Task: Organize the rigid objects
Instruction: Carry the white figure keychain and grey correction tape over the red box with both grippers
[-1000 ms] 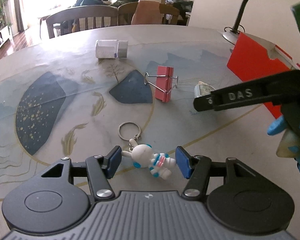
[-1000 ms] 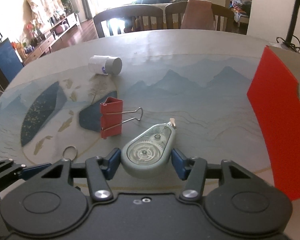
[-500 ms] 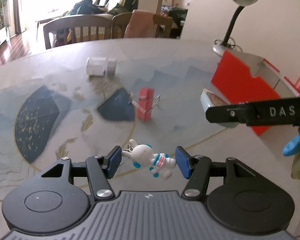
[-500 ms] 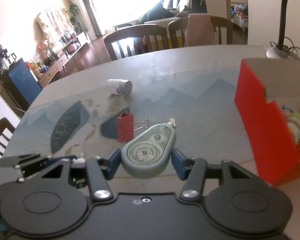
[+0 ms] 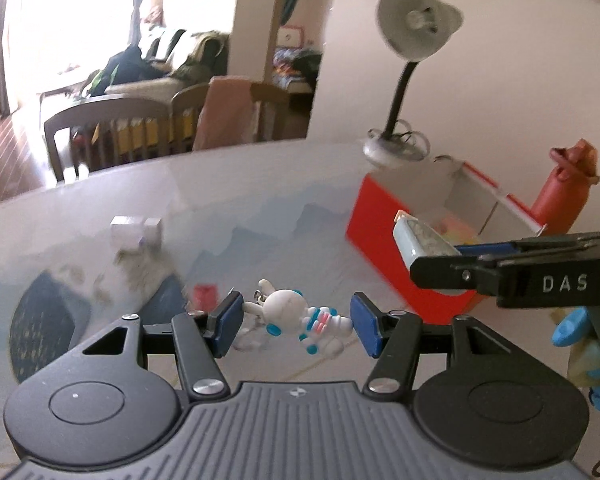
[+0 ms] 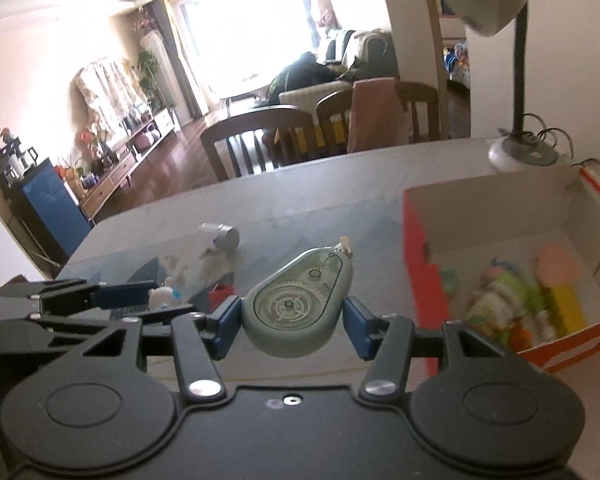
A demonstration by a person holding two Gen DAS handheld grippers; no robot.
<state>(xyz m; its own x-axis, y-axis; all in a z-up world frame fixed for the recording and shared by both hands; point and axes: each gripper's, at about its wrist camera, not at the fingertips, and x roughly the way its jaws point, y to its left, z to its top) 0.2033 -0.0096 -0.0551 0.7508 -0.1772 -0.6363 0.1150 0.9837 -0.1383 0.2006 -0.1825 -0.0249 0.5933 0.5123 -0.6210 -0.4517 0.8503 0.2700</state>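
- Astronaut keychain figure [image 5: 300,318] sits clamped between the left gripper [image 5: 296,322] pads, lifted above the table [image 5: 260,200].
- Correction tape dispenser [image 6: 296,300] is pinched by the right gripper [image 6: 290,326], just beside the open red box [image 6: 424,280] of colourful items.

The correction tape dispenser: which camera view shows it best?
The right wrist view: the correction tape dispenser fills the middle, face-on, gears visible, clamped in the right gripper. The left wrist view shows only its edge, side-on.
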